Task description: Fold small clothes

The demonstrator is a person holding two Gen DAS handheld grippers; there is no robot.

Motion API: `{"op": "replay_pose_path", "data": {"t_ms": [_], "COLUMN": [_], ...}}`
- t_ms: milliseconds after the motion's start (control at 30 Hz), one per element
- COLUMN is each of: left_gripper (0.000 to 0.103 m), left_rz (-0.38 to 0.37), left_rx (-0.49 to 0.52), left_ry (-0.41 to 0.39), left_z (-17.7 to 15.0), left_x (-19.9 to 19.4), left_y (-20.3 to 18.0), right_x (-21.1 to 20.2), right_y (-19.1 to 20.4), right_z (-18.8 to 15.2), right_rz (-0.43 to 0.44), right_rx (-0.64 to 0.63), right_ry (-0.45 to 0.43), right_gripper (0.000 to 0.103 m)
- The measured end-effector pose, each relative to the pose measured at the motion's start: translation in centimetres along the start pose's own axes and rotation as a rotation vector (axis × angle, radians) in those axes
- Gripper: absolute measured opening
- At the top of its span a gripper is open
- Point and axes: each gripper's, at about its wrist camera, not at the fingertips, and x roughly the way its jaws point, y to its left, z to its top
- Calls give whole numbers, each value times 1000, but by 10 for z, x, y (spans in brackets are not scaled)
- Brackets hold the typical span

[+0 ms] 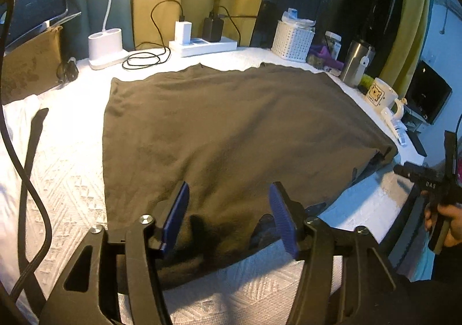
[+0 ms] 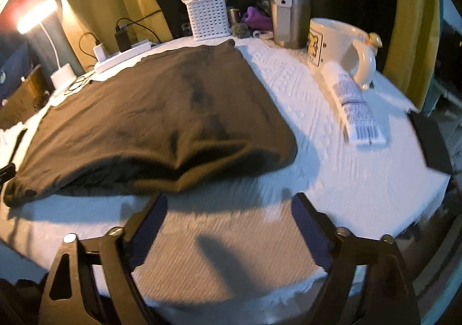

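A dark brown garment (image 1: 231, 128) lies spread flat on the white textured cloth (image 1: 69, 169). It also shows in the right wrist view (image 2: 150, 120), with a bulging folded edge toward me. My left gripper (image 1: 229, 209) is open, its blue pads (image 1: 176, 215) hovering over the garment's near edge. My right gripper (image 2: 229, 218) is open and empty, over bare white cloth (image 2: 317, 146) just in front of the garment's near right corner. The right gripper also shows at the right edge of the left wrist view (image 1: 427, 183), held by a hand.
Along the back stand a lamp base (image 1: 105, 46), a power strip (image 1: 202, 45) with chargers, a white basket (image 1: 293, 40), a steel tumbler (image 1: 356, 62) and a mug (image 2: 340, 45). A white tube (image 2: 353, 105) lies by the mug. Black cables (image 1: 26, 169) hang at left.
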Motion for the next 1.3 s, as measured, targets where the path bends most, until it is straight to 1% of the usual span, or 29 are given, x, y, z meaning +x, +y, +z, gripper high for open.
{"op": "replay_pose_path", "data": {"t_ms": [67, 200, 367, 500, 633, 733, 800, 900, 967, 1033, 1167, 1233, 1300], "left_gripper": [67, 67, 67, 67, 67, 67, 67, 67, 67, 67, 67, 67, 67], "left_rz": [1, 13, 47, 43, 55, 58, 56, 55, 45, 37, 59, 66, 66], "left_rx": [-11, -27, -32, -47, -63, -69, -68, -69, -74, -80, -72, -70, -66], "left_ry": [-14, -27, -35, -44, -34, -26, -25, -28, -29, -38, -57, -59, -56], "left_z": [1, 3, 7, 11, 13, 15, 16, 19, 23, 27, 39, 43, 46], "left_x": [-3, -7, -5, -3, 3, 8, 9, 11, 12, 12, 14, 16, 19], "left_y": [2, 9, 20, 29, 38, 43, 46, 51, 56, 60, 72, 77, 82], "right_x": [0, 4, 14, 22, 32, 38, 41, 47, 51, 56, 66, 69, 73], "right_y": [1, 4, 8, 8, 9, 9, 7, 4, 8, 18, 31, 31, 29], "right_z": [0, 4, 15, 24, 35, 43, 49, 58, 64, 70, 76, 79, 83], "right_rz": [45, 91, 114, 116, 103, 109, 130, 155, 167, 172, 152, 139, 110], "right_rx": [24, 56, 87, 98, 109, 145, 197, 257, 257, 225, 176, 179, 174], "right_ry": [5, 4, -1, -8, -15, -20, -27, -32, -27, -23, -10, -16, -23], "right_gripper": [91, 93, 96, 97, 98, 100, 101, 102, 102, 101, 101, 98, 83]}}
